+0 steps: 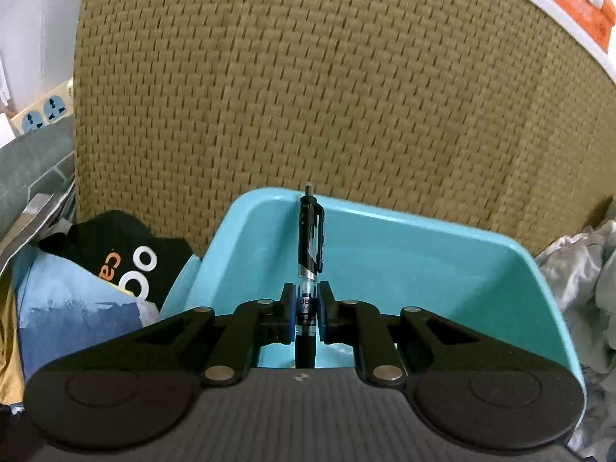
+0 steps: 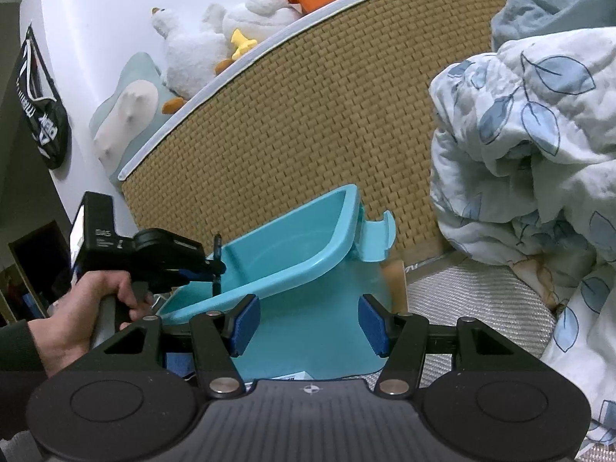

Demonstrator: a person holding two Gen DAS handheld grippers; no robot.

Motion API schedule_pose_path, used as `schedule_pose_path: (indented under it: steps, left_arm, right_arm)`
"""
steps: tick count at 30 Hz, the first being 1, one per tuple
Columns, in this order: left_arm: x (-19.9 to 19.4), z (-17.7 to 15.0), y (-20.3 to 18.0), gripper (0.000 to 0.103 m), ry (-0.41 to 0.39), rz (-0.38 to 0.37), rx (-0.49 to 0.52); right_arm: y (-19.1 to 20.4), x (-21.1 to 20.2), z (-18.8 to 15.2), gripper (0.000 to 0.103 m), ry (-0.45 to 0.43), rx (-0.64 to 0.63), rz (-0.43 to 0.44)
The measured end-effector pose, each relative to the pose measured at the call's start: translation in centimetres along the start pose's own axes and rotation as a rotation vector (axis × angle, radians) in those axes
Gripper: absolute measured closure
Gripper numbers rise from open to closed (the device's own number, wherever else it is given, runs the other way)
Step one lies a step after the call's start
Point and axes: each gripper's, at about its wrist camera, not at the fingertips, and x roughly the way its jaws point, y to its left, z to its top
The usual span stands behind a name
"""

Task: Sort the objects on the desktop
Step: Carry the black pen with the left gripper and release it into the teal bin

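The pen (image 1: 311,254), black with a clear mid-section and a clip, is standing upright, clamped in the left gripper (image 1: 307,310) over the turquoise tray (image 1: 423,254). The right gripper (image 2: 308,323) is holding nothing, its blue pads (image 2: 244,323) spread wide. Only the right wrist view is showing the hand (image 2: 77,312) gripping the left tool, the plush ducks (image 2: 215,38) and the leaf-print quilt (image 2: 539,134).

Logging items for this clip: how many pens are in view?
1. The pen is clamped upright in the left gripper over the teal bin. Others may be hidden.
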Motion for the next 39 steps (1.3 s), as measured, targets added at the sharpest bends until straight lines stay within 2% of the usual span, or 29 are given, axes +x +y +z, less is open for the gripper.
schedule_pose_path:
  steps: [7,19,39]
  left_arm:
    - [1.5,-0.5,-1.0,0.09,0.096,0.017,0.055]
    - [2.0,-1.0,-2.0,0.09,0.173,0.044,0.129]
    - [2.1,-1.2,-2.3,0.088,0.177,0.058,0.169]
  right_arm:
    - [0.0,0.1,-0.2,0.042,0.012,-0.003,-0.006]
    - [0.1,-0.1,-0.2,0.042,0.014,-0.009,-0.011]
    - [0.2,0.0,-0.2,0.042,0.02,-0.014,-0.016]
